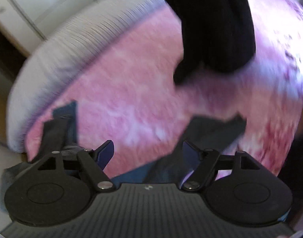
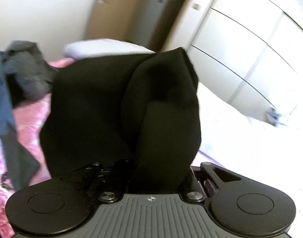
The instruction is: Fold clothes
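Observation:
A black garment [image 2: 115,107] hangs bunched in my right gripper [image 2: 151,170], whose fingers are hidden under the cloth and shut on it. The same garment [image 1: 216,25] hangs at the top of the left wrist view, above the pink bedspread [image 1: 131,91]. My left gripper [image 1: 147,148] is open and empty, low over the bedspread, with blue-tipped fingers [image 1: 106,152] spread wide. Dark blue and grey clothes [image 1: 212,130] lie just beyond and under its fingers.
A pile of blue and grey clothes [image 2: 18,73] lies on the pink bedspread [image 2: 30,123] at left. A white pillow [image 2: 104,47] sits at the bed's far end. White wardrobe doors [image 2: 250,45] stand at right. The white mattress edge [image 1: 58,53] curves at left.

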Motion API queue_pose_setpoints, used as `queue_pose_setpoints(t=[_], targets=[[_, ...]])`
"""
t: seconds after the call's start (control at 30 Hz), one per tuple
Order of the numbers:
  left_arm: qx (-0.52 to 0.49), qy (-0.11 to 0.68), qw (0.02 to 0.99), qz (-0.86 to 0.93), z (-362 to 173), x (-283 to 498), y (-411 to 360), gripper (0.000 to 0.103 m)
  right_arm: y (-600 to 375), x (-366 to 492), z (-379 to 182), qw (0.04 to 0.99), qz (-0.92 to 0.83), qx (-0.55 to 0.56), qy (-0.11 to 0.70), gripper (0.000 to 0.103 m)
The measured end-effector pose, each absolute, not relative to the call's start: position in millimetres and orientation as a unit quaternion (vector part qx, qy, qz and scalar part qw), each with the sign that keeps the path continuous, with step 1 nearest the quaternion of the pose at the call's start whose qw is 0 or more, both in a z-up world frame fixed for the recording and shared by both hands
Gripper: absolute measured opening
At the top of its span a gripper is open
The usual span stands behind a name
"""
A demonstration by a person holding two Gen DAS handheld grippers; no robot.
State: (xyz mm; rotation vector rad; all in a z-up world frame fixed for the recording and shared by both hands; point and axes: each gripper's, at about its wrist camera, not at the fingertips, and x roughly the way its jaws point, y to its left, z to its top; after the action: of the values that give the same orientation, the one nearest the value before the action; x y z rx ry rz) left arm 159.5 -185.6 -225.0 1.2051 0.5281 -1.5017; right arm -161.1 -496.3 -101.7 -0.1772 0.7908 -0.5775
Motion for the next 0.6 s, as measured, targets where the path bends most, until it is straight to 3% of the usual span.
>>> queue_pose_setpoints(t=[0.13,0.17,0.2,0.23,0.27,0.33,0.4,0.47,0.5,0.6], targets=[[0.522,0.241,0.443,-0.688,-277,162,-205,0.073,-508,-149,-144,0.846,-0.286,-0.084,0.442,0.018],[0.534,0.229,0.407,-0.705,-291,153,-207,0.073,-507,-144,-156,0.837,-0.284,-0.092,0.458,0.03],[0.547,0.214,0.369,-0.72,-304,144,-209,0.073,-505,-138,-167,0.828,-0.282,-0.101,0.473,0.048],[0.561,0.2,0.334,-0.731,-317,133,-207,0.073,-504,-134,-174,0.825,-0.282,-0.102,0.48,0.057],[0.58,0.181,0.299,-0.736,-332,123,-206,0.073,-504,-130,-181,0.821,-0.282,-0.102,0.486,0.065],[0.629,0.13,0.245,-0.726,-361,106,-195,0.07,-468,-112,-210,0.816,-0.278,-0.089,0.499,0.066],[0.658,0.096,0.242,-0.706,-375,104,-190,0.02,-441,-94,-241,0.807,-0.279,-0.082,0.514,0.066],[0.637,0.109,0.296,-0.703,-362,119,-198,0.009,-449,-125,-220,0.802,-0.283,-0.069,0.522,0.066],[0.608,0.134,0.338,-0.706,-345,131,-205,0.005,-435,-85,-236,0.799,-0.285,-0.062,0.526,0.066],[0.532,0.149,0.485,-0.678,-268,182,-224,0.004,-448,-93,-230,0.799,-0.292,-0.054,0.522,0.066]])
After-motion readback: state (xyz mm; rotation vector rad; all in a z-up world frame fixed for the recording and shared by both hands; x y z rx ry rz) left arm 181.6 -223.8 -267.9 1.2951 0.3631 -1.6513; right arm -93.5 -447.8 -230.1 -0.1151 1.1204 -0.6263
